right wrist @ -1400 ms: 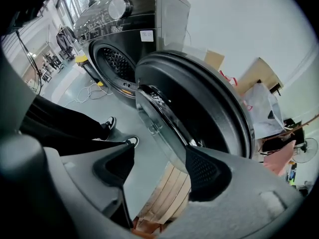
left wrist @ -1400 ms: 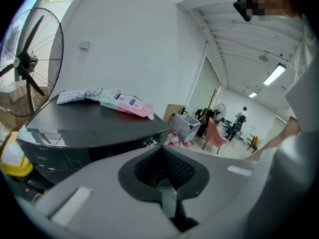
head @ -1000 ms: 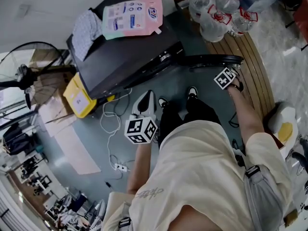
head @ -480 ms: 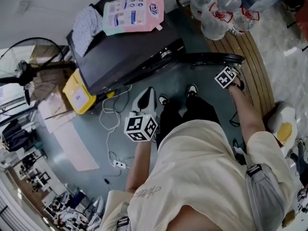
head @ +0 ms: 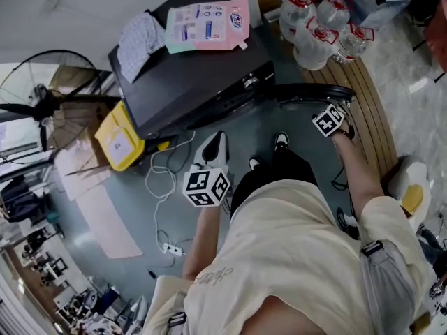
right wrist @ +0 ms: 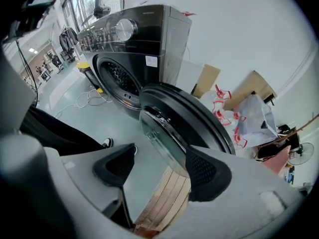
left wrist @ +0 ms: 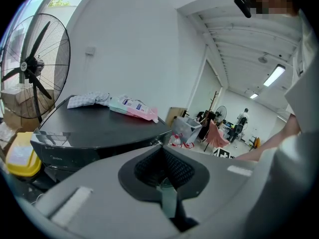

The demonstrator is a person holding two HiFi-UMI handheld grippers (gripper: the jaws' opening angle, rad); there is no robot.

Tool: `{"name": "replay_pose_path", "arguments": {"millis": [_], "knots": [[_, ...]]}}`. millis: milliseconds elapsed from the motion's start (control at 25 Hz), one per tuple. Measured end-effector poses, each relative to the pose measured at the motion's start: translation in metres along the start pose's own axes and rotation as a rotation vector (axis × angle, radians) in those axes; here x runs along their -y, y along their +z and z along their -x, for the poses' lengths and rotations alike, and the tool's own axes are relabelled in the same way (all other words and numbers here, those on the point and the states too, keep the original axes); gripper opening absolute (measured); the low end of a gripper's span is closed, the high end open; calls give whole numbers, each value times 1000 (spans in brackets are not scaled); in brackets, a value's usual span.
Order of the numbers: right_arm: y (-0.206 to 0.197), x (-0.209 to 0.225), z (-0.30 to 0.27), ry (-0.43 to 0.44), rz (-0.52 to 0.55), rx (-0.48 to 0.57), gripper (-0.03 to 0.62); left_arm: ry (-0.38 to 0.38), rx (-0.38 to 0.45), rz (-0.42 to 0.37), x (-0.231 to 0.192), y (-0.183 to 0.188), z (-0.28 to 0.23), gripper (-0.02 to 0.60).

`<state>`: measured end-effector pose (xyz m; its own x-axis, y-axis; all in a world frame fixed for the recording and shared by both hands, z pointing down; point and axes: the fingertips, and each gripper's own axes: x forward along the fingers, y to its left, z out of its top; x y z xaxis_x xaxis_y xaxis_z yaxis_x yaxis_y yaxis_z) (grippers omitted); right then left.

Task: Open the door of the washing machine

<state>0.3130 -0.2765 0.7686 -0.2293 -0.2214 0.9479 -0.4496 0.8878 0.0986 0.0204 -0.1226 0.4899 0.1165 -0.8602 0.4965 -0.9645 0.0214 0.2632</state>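
Door (right wrist: 185, 126) stands wide open off the black washing machine (right wrist: 132, 39), drum mouth exposed. I see my right gripper (right wrist: 162, 168) at the door's outer rim, jaws spread wide, rim beside the right pad, nothing clamped. Left gripper (left wrist: 164, 169) is well apart from the door, jaws closed together, empty. Detergent pouch (head: 207, 25) and cloth (head: 140, 37) lie on the machine's top.
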Motion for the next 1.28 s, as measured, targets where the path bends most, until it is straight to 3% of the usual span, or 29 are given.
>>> {"name": "replay_pose_path", "arguments": {"millis": [440,680,920,1080,1280], "knots": [[66,-65,92,-19,-120,252,233,-9,50,-2,-39,-10,49,18],[108,-91,151,1,-195,449,170,12,75,-167,-54,-10,70,18],[137,-101,218,4,-266,628,44,-52,133,-127,-52,4,85,18],[154,-115,256,17,-269,728,5,-67,167,-144,-49,21,94,18],[181,-132,304,79,-226,855,2,-72,211,-149,-42,43,100,18]]}}
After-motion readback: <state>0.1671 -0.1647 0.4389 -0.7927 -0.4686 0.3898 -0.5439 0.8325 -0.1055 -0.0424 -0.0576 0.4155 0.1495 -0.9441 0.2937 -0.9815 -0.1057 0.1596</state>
